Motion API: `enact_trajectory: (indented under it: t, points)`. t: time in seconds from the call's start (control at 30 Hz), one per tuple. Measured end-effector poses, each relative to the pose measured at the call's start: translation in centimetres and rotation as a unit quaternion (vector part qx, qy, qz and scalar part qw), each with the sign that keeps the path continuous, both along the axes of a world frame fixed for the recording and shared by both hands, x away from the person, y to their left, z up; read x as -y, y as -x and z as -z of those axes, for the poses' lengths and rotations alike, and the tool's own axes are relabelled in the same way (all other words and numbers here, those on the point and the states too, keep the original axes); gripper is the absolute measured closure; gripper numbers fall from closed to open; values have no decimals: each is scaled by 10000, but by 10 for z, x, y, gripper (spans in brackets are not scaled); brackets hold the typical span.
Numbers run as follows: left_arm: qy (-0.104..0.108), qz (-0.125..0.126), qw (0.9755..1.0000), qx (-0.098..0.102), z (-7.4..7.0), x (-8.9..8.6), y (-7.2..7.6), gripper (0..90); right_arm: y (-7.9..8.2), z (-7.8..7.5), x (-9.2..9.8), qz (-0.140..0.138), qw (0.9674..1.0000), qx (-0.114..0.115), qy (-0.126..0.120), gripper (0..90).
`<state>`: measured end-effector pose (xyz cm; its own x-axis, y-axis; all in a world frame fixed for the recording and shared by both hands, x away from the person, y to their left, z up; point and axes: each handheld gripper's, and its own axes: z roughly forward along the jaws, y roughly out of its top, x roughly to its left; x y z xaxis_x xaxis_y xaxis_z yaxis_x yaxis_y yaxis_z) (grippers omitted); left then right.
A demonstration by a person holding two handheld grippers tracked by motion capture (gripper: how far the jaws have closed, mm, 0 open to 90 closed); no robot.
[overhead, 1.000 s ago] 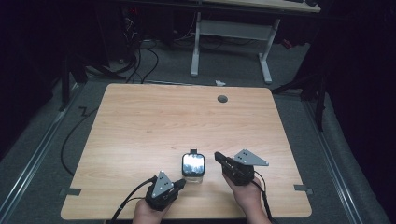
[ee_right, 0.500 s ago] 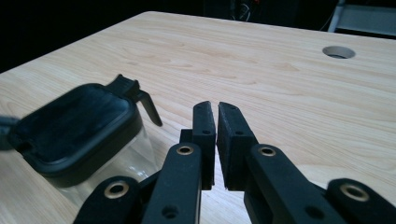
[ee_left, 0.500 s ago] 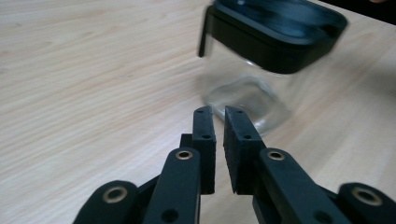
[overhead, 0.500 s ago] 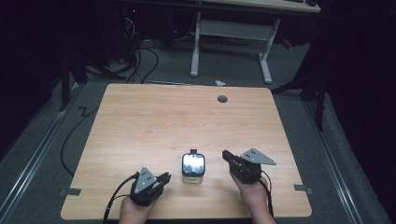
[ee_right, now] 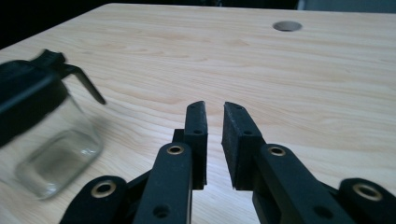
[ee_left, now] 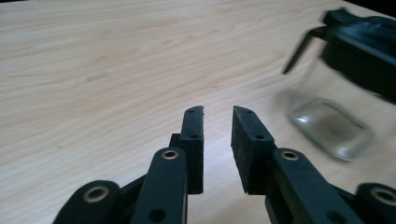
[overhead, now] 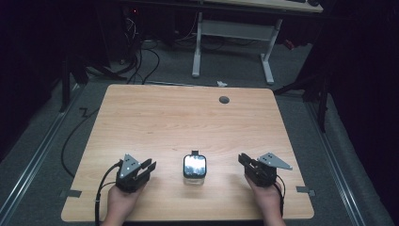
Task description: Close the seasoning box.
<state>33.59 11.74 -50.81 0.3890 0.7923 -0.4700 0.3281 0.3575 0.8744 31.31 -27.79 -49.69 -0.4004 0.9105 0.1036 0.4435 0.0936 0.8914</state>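
Note:
A clear square glass jar [overhead: 194, 168] with a black clip lid stands near the table's front edge, between my two grippers. My left gripper [overhead: 149, 165] sits well to its left, held by a hand. Its jaws have just been opening and nothing is between them [ee_left: 218, 109]; the jar [ee_left: 329, 126] is blurred off to the right. My right gripper [overhead: 242, 159] sits to the jar's right, apart from it. Its jaws have also just been opening, with a narrow empty gap [ee_right: 214, 105], and the jar [ee_right: 42, 140] is at the left.
The wooden table [overhead: 188, 117] has a round cable hole [overhead: 224, 100] near its far edge. Beyond it stand a white desk frame [overhead: 230, 42] and cables on the dark floor [overhead: 141, 56]. Tape marks [overhead: 69, 193] sit at the front corners.
Both grippers have drawn away sideways from the jar: the left one to the left, the right one to the right. The jar stays in place.

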Motion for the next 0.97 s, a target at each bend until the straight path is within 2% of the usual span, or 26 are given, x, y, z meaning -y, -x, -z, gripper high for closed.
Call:
enact_trajectory:
  t: [0.1, 0.17, 0.2, 0.27, 0.3, 0.37, 0.4, 0.43, 0.53, 0.57, 0.63, 0.7, 0.97]
  points:
    - [-82, -179, 9998, 36, -3, -11, -12, 710, 2, 5, 11, 139, 9999, -38, 38, 765]
    - [-224, -257, 9994, -36, -3, -19, -21, 662, 6, 7, 18, 246, 9996, -57, 88, 723]
    - [-360, -357, 9987, -94, -1, -24, -25, 597, 14, 11, 24, 331, 9992, -81, 220, 685]
    - [-546, -555, 9970, -49, 5, -32, -27, 570, 17, 13, 28, 390, 9989, -72, 237, 660]
    - [-564, -636, 9964, -66, 9, -38, -25, 555, 22, 15, 32, 478, 9986, -41, 243, 629]
    - [-383, -746, 9963, -174, 17, -47, -21, 548, 28, 19, 40, 662, 9975, -56, 227, 595]
    - [-436, -723, 9962, -221, 18, -50, -19, 541, 29, 20, 43, 704, 9971, -51, 293, 583]
    - [-485, -761, 9958, -162, 18, -51, -19, 528, 29, 20, 45, 746, 9965, -61, 362, 573]
    - [-300, -759, 9966, -112, 13, -49, -18, 517, 28, 19, 48, 826, 9960, -29, 336, 566]
    - [-310, -722, 9969, -103, 13, -47, -18, 516, 27, 19, 48, 827, 9961, -25, 315, 565]
    - [-538, -644, 9964, -75, 17, -42, -16, 511, 27, 19, 47, 803, 9962, -28, 339, 565]
    - [-619, -637, 9960, -122, 20, -41, -16, 511, 26, 19, 46, 793, 9963, -48, 315, 566]
    - [-517, -647, 9965, -117, 19, -42, -16, 511, 26, 21, 44, 761, 9965, -78, 339, 560]
